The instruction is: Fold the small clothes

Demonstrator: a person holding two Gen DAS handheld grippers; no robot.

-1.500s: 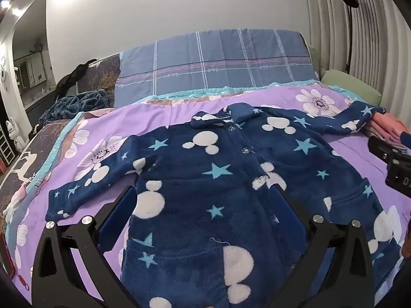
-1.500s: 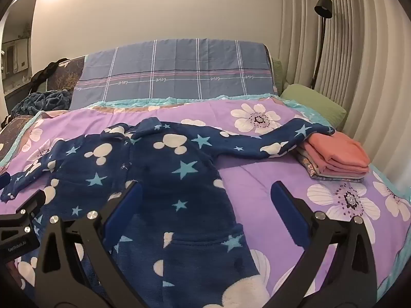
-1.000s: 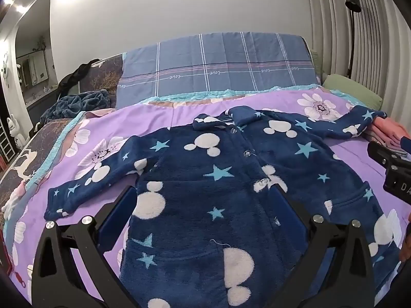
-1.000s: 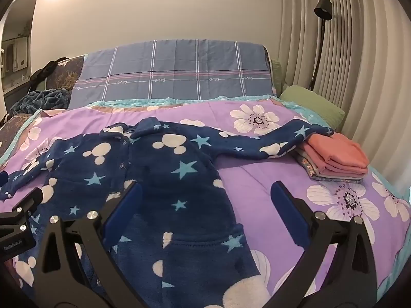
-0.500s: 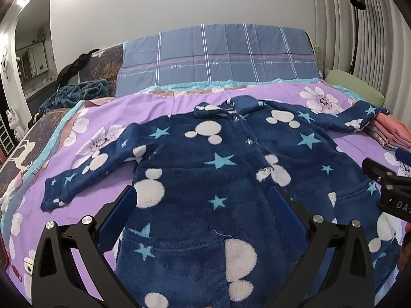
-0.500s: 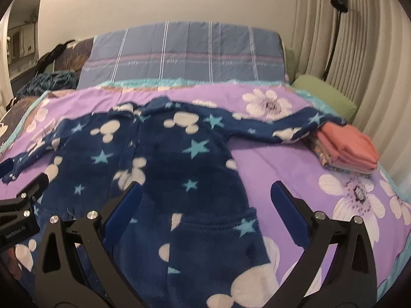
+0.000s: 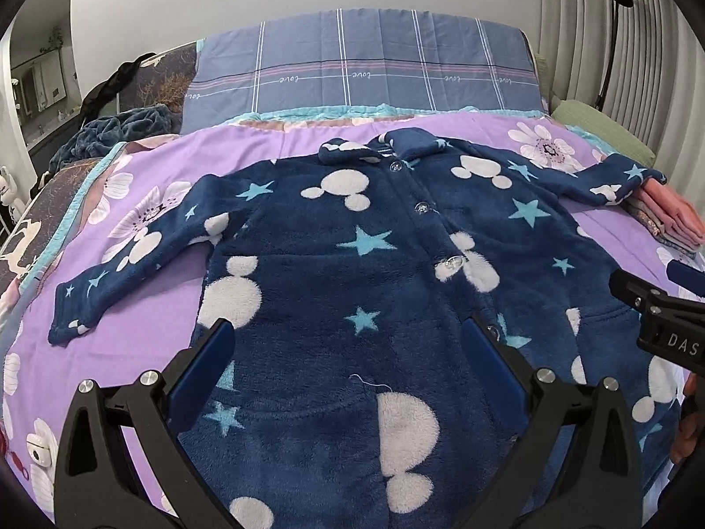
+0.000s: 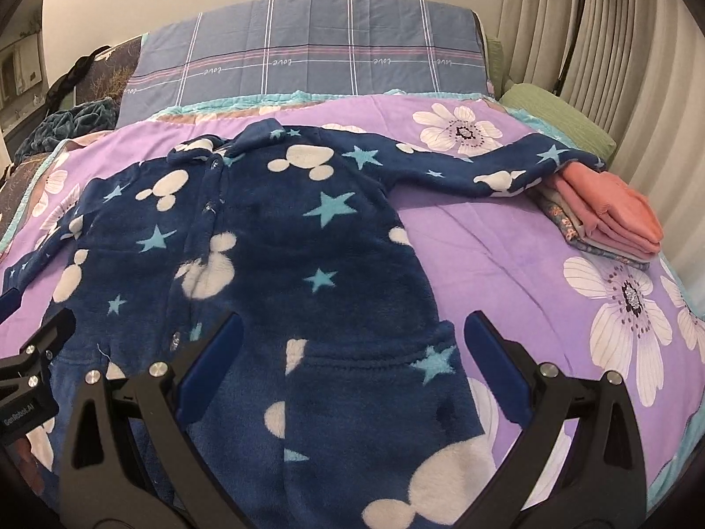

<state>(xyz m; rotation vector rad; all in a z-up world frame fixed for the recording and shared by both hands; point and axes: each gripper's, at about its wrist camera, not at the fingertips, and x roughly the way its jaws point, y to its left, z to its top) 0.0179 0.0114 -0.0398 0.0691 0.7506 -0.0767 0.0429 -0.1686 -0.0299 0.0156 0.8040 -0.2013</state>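
- Your left tool (image 7: pixel 348 361) hangs over the lower front of a navy fleece jacket (image 7: pixel 352 273), blue pads spread wide apart and clamped on nothing.
- Your right tool (image 8: pixel 352 352) hovers the same way above the jacket's pocketed hem on the right side, pads well apart, nothing between them.
- The jacket (white mouse-head shapes and pale blue stars) lies flat and buttoned on a purple floral bedspread (image 8: pixel 506 264), collar toward a blue plaid pillow (image 7: pixel 361 66) at the head of the bed.
- One sleeve (image 7: pixel 132 255) stretches out toward the left edge of the bed; the other sleeve (image 8: pixel 498 167) reaches right, its cuff resting on a stack of folded clothes (image 8: pixel 608 211) topped in coral.
- A green cushion (image 8: pixel 559 119) sits beyond that stack, beside pleated curtains (image 8: pixel 617 44).
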